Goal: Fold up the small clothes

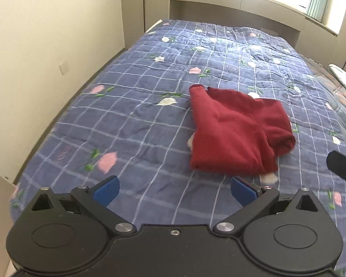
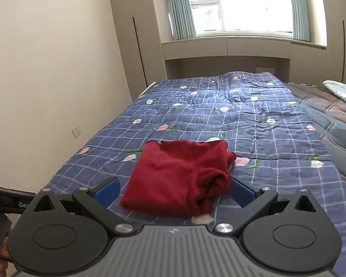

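The right hand-held gripper (image 2: 174,190), jaws apart and empty, is nearer: the red garment (image 2: 180,175) lies folded on the bed (image 2: 265,124) at its 12 o'clock. From the spread left hand-held gripper (image 1: 174,190), it lies toward 1 o'clock.

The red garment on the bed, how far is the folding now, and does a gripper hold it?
Done: the red garment lies folded into a compact bundle on the blue floral quilt. In hand: nothing; the left gripper and right gripper are both open and hold no cloth. Left: its right edge looks bunched, so perhaps some tidying.
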A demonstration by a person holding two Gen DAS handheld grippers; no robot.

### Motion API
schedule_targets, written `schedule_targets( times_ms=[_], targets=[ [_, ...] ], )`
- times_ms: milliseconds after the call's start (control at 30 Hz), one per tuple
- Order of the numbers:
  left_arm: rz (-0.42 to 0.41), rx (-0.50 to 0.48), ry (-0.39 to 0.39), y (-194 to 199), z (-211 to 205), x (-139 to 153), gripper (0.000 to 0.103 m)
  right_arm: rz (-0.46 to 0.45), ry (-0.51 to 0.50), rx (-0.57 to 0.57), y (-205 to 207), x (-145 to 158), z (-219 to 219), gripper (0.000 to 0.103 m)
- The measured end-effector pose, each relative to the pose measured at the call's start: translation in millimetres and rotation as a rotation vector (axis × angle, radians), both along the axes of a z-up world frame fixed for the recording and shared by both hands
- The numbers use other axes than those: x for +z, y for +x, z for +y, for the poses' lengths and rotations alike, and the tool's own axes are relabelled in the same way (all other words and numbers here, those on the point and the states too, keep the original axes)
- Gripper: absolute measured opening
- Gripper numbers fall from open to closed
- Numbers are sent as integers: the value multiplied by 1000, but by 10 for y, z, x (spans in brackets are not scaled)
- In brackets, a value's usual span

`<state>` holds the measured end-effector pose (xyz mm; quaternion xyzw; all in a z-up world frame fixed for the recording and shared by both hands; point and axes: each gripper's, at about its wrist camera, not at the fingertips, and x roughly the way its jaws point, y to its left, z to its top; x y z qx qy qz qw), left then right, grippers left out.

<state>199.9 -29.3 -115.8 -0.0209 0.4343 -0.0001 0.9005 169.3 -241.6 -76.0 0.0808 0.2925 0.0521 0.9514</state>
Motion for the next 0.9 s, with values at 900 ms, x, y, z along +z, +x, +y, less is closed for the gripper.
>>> schedule_targets(
  times_ms=[900],
  targets=[
    [-21,98,-1,-1821,606,1101,102,136,0,79,-1182,1062,256,103]
  ],
)
